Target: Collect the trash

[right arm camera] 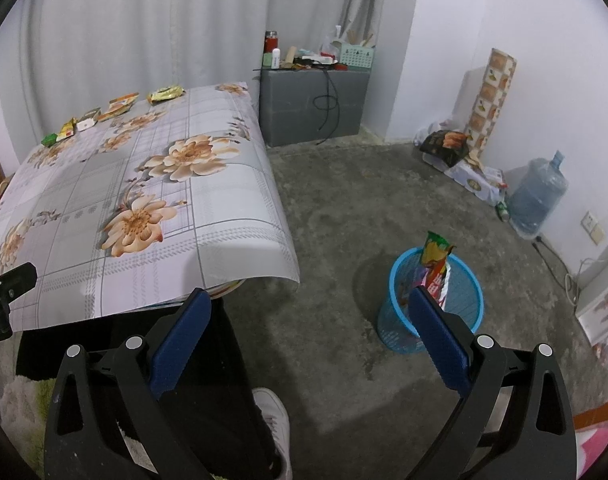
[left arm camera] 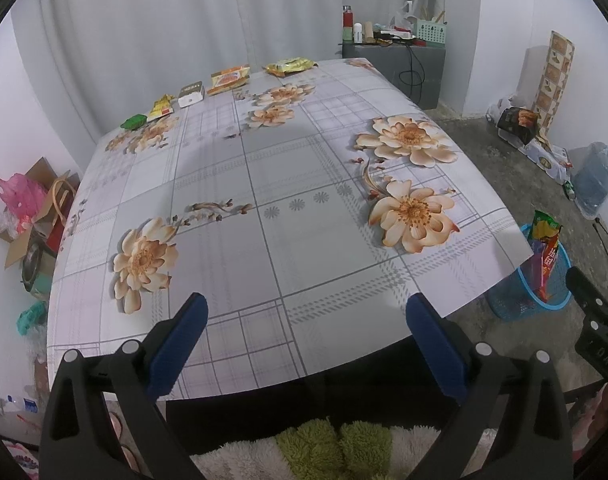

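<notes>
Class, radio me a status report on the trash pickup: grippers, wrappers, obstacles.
Left gripper open, right gripper open, both empty. Wrappers along table's far edge. Blue basket on floor, wrapper inside. Nothing in the way.

We make out very little writing. A red wrapper [left arm camera: 551, 265] standing in the blue basket [left arm camera: 515, 304] carries large white Chinese characters, too distorted for us to read. Raised letters mark the black body of the right hand-held gripper [left arm camera: 599, 322], but they stay illegible. Print on the packets along the worktop's [left arm camera: 264, 184] far edge is too small.
</notes>
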Available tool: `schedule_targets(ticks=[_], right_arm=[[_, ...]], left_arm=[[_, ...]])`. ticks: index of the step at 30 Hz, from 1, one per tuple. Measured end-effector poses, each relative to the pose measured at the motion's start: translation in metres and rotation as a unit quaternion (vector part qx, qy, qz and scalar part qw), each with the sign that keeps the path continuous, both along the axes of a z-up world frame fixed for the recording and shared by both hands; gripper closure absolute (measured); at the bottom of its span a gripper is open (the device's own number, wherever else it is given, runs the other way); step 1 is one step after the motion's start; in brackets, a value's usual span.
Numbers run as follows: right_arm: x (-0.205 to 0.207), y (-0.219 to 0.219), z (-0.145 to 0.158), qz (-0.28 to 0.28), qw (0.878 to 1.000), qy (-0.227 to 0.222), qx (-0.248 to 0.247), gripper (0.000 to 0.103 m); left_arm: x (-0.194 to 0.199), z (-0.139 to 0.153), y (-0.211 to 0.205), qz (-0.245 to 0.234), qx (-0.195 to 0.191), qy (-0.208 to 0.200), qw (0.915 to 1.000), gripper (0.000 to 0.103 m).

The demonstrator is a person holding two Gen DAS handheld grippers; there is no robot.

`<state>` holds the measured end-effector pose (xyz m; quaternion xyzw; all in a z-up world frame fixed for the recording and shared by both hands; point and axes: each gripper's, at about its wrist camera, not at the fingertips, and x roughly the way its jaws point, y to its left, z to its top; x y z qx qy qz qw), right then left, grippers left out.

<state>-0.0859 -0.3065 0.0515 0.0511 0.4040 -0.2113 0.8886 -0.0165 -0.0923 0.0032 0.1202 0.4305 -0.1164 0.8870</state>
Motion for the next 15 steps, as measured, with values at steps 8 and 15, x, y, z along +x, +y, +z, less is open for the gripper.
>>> schedule_targets(ticks=[8, 15], right_arm=[[0.0007, -0.0001, -0.0001, 0.000, 1.000, 0.000, 0.001, 0.008], [0.0003, -0.0002, -0.0004, -0.001, 1.000, -0.001, 0.000, 0.008]], left_arm=[[0.0005, 0.0000, 0.0007, 0.001, 0.000, -0.001, 1.0000, 0.006], [0.0010, -0.0005, 0.0011, -0.001, 0.000, 0.000, 1.0000, 0.006]])
